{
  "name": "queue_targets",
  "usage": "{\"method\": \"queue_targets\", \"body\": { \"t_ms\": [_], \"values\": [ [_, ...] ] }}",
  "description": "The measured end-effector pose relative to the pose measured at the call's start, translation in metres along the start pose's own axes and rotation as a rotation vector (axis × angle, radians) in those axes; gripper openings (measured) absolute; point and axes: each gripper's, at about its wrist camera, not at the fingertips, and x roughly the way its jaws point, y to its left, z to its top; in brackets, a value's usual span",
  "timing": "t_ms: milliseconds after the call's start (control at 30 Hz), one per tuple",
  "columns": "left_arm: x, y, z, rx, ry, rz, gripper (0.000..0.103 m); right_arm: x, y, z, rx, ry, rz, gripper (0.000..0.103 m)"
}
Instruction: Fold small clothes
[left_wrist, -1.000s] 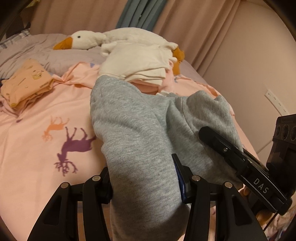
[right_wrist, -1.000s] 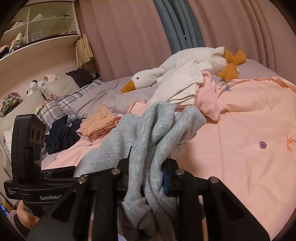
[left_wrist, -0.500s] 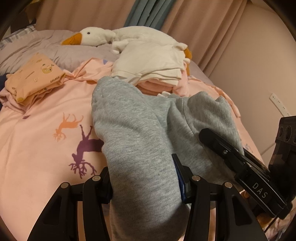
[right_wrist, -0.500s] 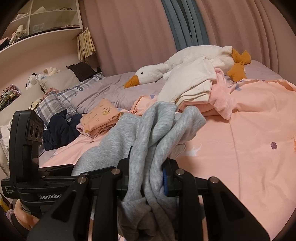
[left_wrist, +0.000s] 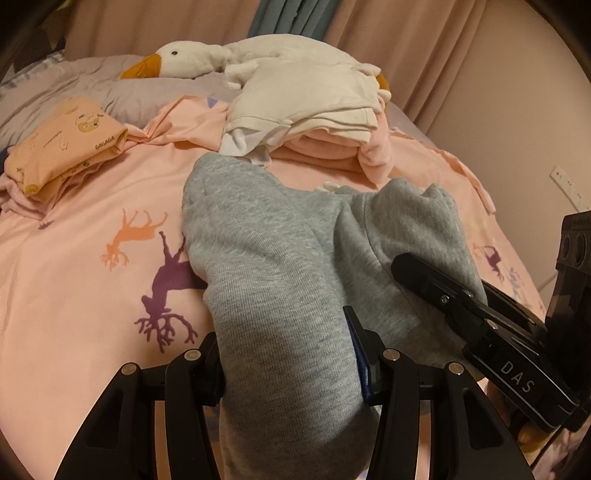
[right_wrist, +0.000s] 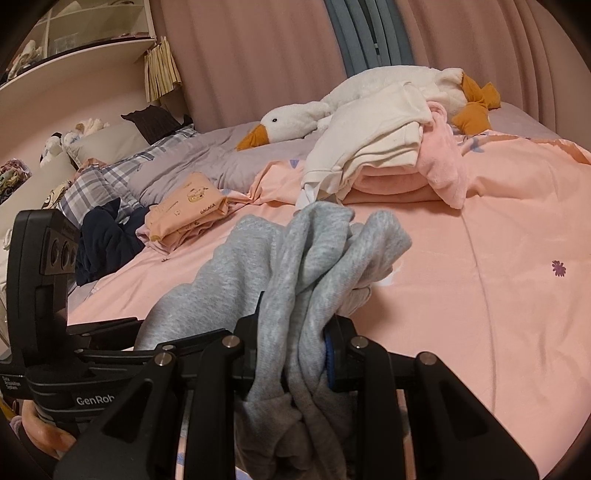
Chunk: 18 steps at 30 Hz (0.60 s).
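Well, the bed (left_wrist: 74, 295) fills the room, its pink sheet printed with deer. Far back lies a plush goose (left_wrist: 207, 59), and just in front of it a white-and-pink stack (left_wrist: 303, 110) of folded things; an orange bundle (left_wrist: 62, 144) sits well off to its left.

The grey garment (left_wrist: 266, 258) hangs between both tools, its far end draped onto the sheet near the stack.

What could go wrong, I'd judge: the right side is a twisted bunch, so laying it down as it is may set in creases or a crooked fold. Dragged forward, the cloth may nudge the stack and topple it.

The left gripper (left_wrist: 291, 365) is clamped on a thick fold of grey, jaws partly apart around it. The right gripper (right_wrist: 291, 350) stands narrower, pinching a wad of the same garment.
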Motion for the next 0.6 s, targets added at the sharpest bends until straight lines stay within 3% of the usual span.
{"method": "queue_targets", "body": {
  "t_ms": [600],
  "values": [
    [0.006, 0.002, -0.004, 0.013, 0.020, 0.056, 0.051, 0.007, -0.016, -0.006, 0.035, 0.052, -0.032, 0.029]
  ]
}}
